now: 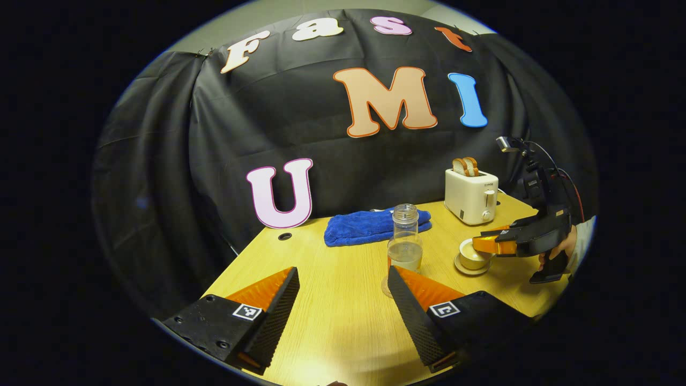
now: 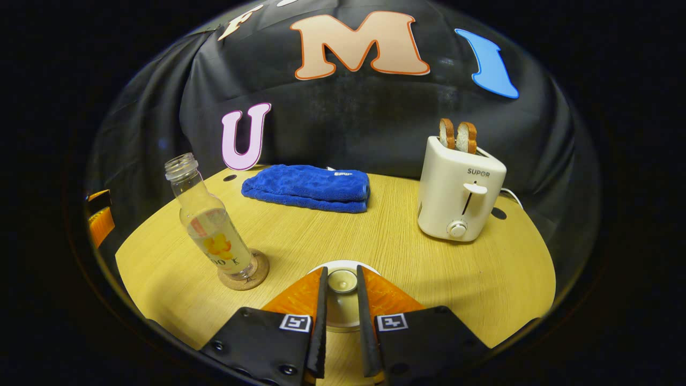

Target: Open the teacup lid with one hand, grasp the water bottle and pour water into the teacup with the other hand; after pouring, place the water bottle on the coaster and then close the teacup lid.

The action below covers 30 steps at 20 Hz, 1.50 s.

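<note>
The clear water bottle (image 1: 404, 241) (image 2: 214, 230), uncapped and partly filled, stands on a round cork coaster (image 2: 260, 273). My left gripper (image 1: 343, 273) is open just short of it, and its right finger hides the bottle's base. The white teacup (image 1: 472, 260) sits on its saucer (image 1: 469, 269) right of the bottle. In the right gripper view, the right gripper (image 2: 341, 271) is directly above the cup with its fingers closed on the knob of the teacup lid (image 2: 342, 281). In the left gripper view, the right gripper (image 1: 482, 244) hovers level over the cup top.
A white toaster (image 1: 471, 195) (image 2: 461, 195) holding two bread slices stands at the back right of the wooden table (image 2: 375, 241). A folded blue towel (image 1: 375, 225) (image 2: 305, 187) lies at the back centre. A hand (image 1: 557, 252) holds the right gripper.
</note>
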Motion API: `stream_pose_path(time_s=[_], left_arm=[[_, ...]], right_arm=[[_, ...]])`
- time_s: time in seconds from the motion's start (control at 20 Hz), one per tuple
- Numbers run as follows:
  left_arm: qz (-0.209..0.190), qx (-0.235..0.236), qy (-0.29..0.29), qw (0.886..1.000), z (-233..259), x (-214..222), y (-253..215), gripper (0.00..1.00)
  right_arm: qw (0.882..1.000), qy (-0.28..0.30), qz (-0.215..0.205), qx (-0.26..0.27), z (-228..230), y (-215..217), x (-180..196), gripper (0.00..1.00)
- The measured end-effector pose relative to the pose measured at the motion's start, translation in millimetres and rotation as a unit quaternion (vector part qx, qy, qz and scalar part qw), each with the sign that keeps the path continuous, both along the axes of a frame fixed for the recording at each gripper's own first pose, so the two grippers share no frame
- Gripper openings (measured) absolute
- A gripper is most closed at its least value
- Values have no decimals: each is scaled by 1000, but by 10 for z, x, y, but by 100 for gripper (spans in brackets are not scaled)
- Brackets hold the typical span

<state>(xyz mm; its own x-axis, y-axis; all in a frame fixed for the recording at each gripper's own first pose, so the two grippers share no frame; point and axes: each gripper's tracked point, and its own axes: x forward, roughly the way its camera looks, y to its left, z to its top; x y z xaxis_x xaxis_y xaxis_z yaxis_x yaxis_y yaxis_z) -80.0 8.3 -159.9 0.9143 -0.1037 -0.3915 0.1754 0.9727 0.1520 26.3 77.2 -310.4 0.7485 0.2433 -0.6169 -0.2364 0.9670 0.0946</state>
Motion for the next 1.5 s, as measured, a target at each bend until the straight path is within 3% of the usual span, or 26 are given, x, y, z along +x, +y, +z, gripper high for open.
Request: stream_pose_path(time_s=[0.15, 0.4, 0.45, 0.75, 0.9, 1.15, 1.3, 1.4, 1.5], left_arm=[[-4, -4, -5, 1000, 27, 24, -42, 97], [-16, -28, -13, 999, 132, 140, -197, 100], [-21, -36, -16, 999, 169, 182, -243, 96], [-46, -66, -58, 995, 601, 451, -482, 100], [-53, -79, -74, 993, 778, 553, -628, 96], [-77, -83, -95, 989, 978, 617, -800, 96], [-75, -87, -107, 988, 1090, 621, -808, 96], [-72, -91, -112, 987, 1140, 614, -812, 96], [-69, -96, -117, 986, 1189, 614, -805, 96]], right_arm=[[1000, -3, -5, 2, 60, -12, -16, 35], [998, -51, -20, 16, 510, -85, -2, 82], [998, -60, -23, 16, 622, -110, -19, 92], [989, -143, -38, 3, 1455, -287, -168, 90], [982, -184, -48, 11, 1857, -306, -288, 94], [977, -194, -85, 37, 2215, -460, -475, 94], [969, -220, -107, 20, 2366, -644, -516, 89], [967, -226, -114, 18, 2417, -691, -530, 94], [966, -226, -123, 21, 2444, -739, -537, 91]])
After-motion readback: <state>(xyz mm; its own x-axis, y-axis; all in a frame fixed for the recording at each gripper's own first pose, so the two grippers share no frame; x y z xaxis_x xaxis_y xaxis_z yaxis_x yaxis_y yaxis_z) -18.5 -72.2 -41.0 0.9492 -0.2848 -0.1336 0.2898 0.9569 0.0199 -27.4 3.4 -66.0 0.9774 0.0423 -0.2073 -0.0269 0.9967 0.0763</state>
